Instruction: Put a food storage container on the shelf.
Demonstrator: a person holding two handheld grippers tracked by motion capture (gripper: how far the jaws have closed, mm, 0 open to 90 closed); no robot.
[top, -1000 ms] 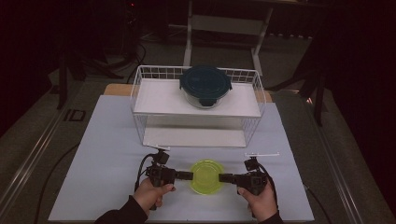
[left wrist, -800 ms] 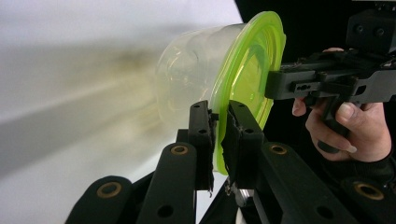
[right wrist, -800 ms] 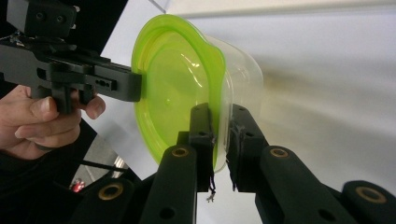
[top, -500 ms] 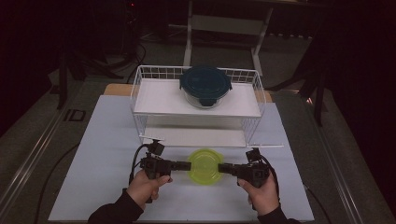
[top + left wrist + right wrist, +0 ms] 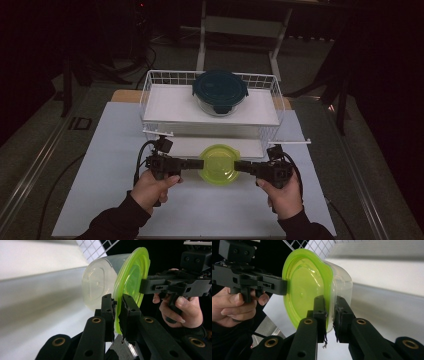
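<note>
Clear tub [image 5: 219,165] with a green lid [image 5: 130,277] held off the surface [image 5: 100,175], just in front of the wire basket [image 5: 150,85], at the basket's lower front edge. Left hand-held gripper [image 5: 192,164] comes in from the tub's left side; in the left gripper view its jaws are pinched on the lid rim, one jaw on the tub side and one on the lid's outer face. Right hand-held gripper [image 5: 241,167] comes in from the tub's right side; in the right gripper view its jaws are likewise pressed onto the lid rim at the opposite edge. Both gripper views show the tub side-on, lid face toward the dark room, clear base toward the basket. Left hand [image 5: 152,187] and right hand [image 5: 282,195] grip the tool handles, below and to either side of the tub. Inside the basket, on its white shelf [image 5: 170,102], sits a glass container with a dark teal lid [image 5: 220,87], behind the tub and well apart from it. Cables [image 5: 139,160] trail from each gripper.
</note>
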